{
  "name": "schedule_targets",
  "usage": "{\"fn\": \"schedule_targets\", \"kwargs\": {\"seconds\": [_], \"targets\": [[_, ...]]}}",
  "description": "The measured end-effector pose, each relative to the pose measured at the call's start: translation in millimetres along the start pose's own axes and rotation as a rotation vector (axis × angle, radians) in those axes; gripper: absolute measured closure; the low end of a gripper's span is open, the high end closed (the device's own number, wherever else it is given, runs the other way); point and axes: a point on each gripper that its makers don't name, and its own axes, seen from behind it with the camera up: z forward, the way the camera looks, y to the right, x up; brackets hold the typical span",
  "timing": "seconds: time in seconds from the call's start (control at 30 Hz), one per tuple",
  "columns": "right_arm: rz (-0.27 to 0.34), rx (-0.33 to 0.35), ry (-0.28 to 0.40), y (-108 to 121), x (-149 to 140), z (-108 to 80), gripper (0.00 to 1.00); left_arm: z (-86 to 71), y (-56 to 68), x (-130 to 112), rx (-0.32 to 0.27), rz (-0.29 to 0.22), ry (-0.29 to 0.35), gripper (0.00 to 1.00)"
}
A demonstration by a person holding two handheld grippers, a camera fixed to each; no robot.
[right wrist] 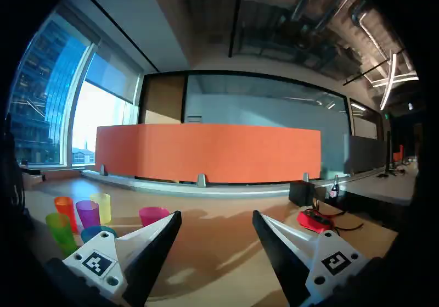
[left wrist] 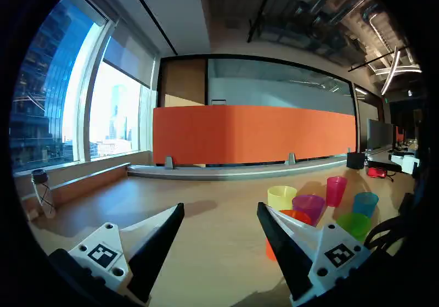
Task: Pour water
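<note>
The left gripper (left wrist: pixel 219 212) is spread wide over a smooth, pale wooden table (left wrist: pixel 153 197), with nothing between its fingers. These are wedge-shaped, white plastic with black inner faces, and each carries a square black-and-white marker. Just beyond its right finger, on the near right of the table, six translucent plastic tumblers stand upright and close together: a yellow cup (left wrist: pixel 281 197), a purple cup (left wrist: pixel 309 204), a pink cup (left wrist: pixel 336 190), a blue cup (left wrist: pixel 365 202), a green cup (left wrist: pixel 354 224) and an orange cup (left wrist: pixel 294 214), the last partly hidden behind the finger. On the far left, by the tall window, the left gripper view takes in a clear bottle (left wrist: pixel 43 189) with a dark cap, standing beside a wooden ledge; I cannot tell whether it holds water. A flat, matte orange partition (left wrist: pixel 252 134) runs along the far edge of the table, set in small grey feet. The right gripper (right wrist: pixel 215 220) is likewise wide apart and holds nothing. In the right gripper view the cups sit at the near left, the pink one just beside the left finger's tip and the blue one half hidden behind that finger. On the right, this view brings closer a glossy red object (right wrist: pixel 310 219) trailing a thin black cable, a black box (right wrist: pixel 300 193) and a small dark bottle (right wrist: pixel 334 189) standing upright.
</note>
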Motion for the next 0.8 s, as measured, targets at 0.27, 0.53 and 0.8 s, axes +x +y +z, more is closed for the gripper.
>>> {"fn": "schedule_targets", "kwargs": {"seconds": [0.27,0.53,0.8], "targets": [[0.010,-0.008,-0.017,3,-10,2.7,0.00,-0.6,-0.3,0,0.000,0.000,0.000,0.01],[0.027,-0.019,-0.040,10,-18,5.7,0.00,-0.3,-0.2,0,0.000,0.000,0.000,0.01],[0.026,-0.027,-0.051,12,-19,4.9,0.00,-0.6,0.0,0,0.000,0.000,0.000,0.01]]}}
